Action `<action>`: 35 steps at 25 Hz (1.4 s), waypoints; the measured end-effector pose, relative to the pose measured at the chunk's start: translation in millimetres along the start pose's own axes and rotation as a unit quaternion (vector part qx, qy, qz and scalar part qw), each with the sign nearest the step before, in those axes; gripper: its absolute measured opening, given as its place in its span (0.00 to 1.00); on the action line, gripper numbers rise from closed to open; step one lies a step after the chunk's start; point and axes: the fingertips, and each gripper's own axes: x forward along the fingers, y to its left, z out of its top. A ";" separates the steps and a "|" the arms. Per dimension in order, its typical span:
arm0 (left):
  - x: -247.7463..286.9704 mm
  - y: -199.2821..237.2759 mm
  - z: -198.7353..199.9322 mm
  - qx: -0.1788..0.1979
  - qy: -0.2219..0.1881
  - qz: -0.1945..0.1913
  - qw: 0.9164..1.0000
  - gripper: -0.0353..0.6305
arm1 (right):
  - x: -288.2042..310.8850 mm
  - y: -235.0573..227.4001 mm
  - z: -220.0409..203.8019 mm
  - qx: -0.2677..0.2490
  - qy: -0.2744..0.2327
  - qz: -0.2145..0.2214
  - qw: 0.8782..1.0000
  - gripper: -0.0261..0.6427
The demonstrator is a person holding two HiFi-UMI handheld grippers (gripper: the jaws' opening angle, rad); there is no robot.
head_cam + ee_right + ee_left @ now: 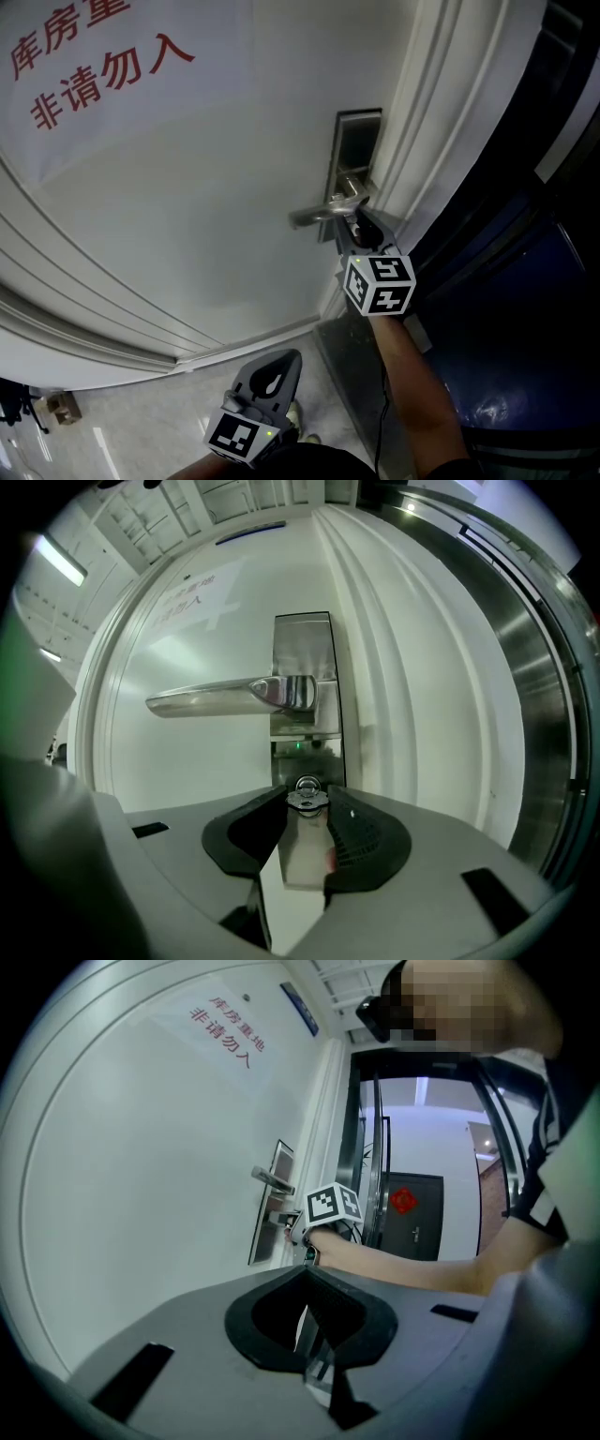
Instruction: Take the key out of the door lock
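A small silver key (307,792) sticks out of the steel lock plate (303,649) just below the lever handle (225,696). My right gripper (307,801) is up against the plate, and the key's round head fills the gap between its jaw tips, touching both. In the head view the right gripper (354,232) sits under the handle (323,211) and hides the key. My left gripper (279,364) hangs low, away from the door, jaws together with nothing in them. From the left gripper view the right gripper (292,1232) shows at the lock.
The white door (187,206) carries a sheet with red characters (94,66). Its moulded frame (441,122) runs close to the right of the lock, with dark glass (525,309) beyond. Pale tiled floor (141,422) lies below. A forearm (412,375) reaches to the lock.
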 end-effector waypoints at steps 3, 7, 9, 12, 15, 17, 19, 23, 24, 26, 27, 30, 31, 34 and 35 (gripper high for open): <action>0.2 -0.4 -0.3 -0.001 -0.001 -0.001 1.000 0.06 | -2.4 -0.1 0.5 0.000 -0.003 -0.002 1.000 0.25; 0.0 -0.3 -0.8 -0.003 -0.001 -0.001 1.000 0.06 | -10.4 0.7 -0.7 -0.007 -0.005 -0.002 1.000 0.25; 0.7 -2.8 -1.1 -0.003 -0.001 -0.003 1.000 0.06 | -12.8 1.4 -0.5 -0.008 -0.004 0.001 1.000 0.25; 1.8 -9.9 -0.7 -0.001 -0.002 -0.009 1.000 0.06 | -20.3 0.9 0.0 -0.010 -0.004 0.001 1.000 0.25; 0.8 -16.6 0.1 0.000 -0.003 -0.012 1.000 0.06 | -33.1 0.1 0.7 -0.008 -0.006 -0.001 1.000 0.25; -0.6 -21.7 0.0 0.001 -0.003 -0.014 1.000 0.06 | -44.3 1.6 3.0 -0.004 -0.008 0.001 1.000 0.25; -2.5 -28.1 -0.8 0.002 -0.003 -0.017 1.000 0.06 | -57.6 5.1 6.5 0.001 -0.013 0.004 1.000 0.25; -7.5 -44.1 -1.8 0.005 -0.005 -0.024 1.000 0.06 | -90.7 14.2 16.0 0.009 -0.028 0.009 1.000 0.25; -9.2 -48.7 -1.5 0.007 -0.007 -0.027 1.000 0.06 | -99.9 16.6 18.5 0.010 -0.031 0.010 0.999 0.25; -13.3 -58.5 -1.0 0.010 -0.010 -0.030 0.999 0.06 | -118.8 21.9 22.5 0.013 -0.037 0.013 0.999 0.25; -15.9 -63.5 -1.0 0.011 -0.011 -0.031 0.999 0.06 | -128.5 24.9 24.0 0.015 -0.038 0.015 0.999 0.25; -24.8 -78.3 -0.8 0.015 -0.015 -0.035 0.999 0.06 | -157.9 35.0 27.5 0.016 -0.043 0.018 0.999 0.25; -27.9 -83.4 -0.9 0.016 -0.016 -0.036 0.999 0.06 | -167.9 38.2 28.9 0.016 -0.045 0.019 0.999 0.25; -37.2 -98.7 -1.2 0.019 -0.020 -0.041 0.999 0.06 | -197.8 47.0 33.7 0.017 -0.052 0.021 0.998 0.25; -40.4 -103.7 -1.1 0.020 -0.021 -0.041 0.999 0.06 | -207.3 49.9 35.0 0.016 -0.054 0.021 0.998 0.25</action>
